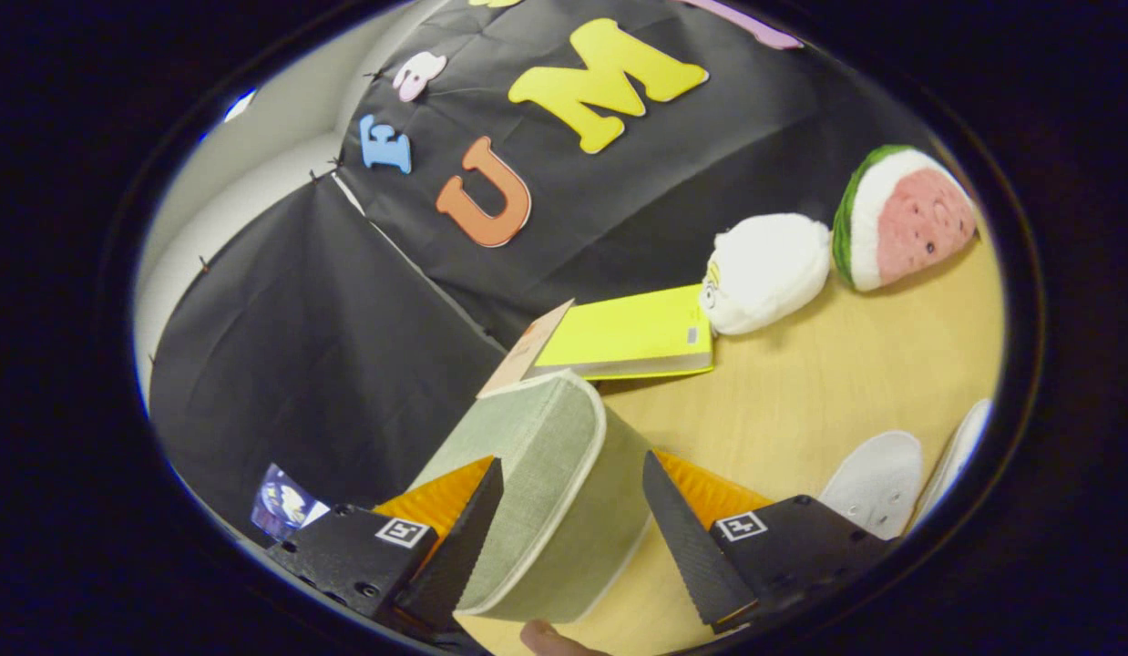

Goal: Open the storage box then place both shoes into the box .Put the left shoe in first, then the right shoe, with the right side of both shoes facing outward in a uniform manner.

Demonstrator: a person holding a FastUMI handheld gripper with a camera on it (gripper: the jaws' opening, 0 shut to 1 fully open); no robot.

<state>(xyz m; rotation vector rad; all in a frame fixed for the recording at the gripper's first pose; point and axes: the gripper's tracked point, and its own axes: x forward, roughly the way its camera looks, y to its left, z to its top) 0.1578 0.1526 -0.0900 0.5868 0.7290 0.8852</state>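
A pale green fabric storage box lid (537,437) with white piping stands tilted between my fingers. My gripper (571,469) is shut on it, one finger pressing its broad face and the other its side panel. Two white shoes lie on the wooden table beyond the right finger: one (876,481) shows its sole, and the other (961,446) is a sliver past it. A person's fingertip (548,640) peeks in under the lid. The box's inside is hidden.
A yellow booklet (632,333) lies on the table (828,392) just past the lid. A white plush toy (766,271) and a watermelon plush (903,217) sit farther back. The black cloth wall (327,364) closes off the far side.
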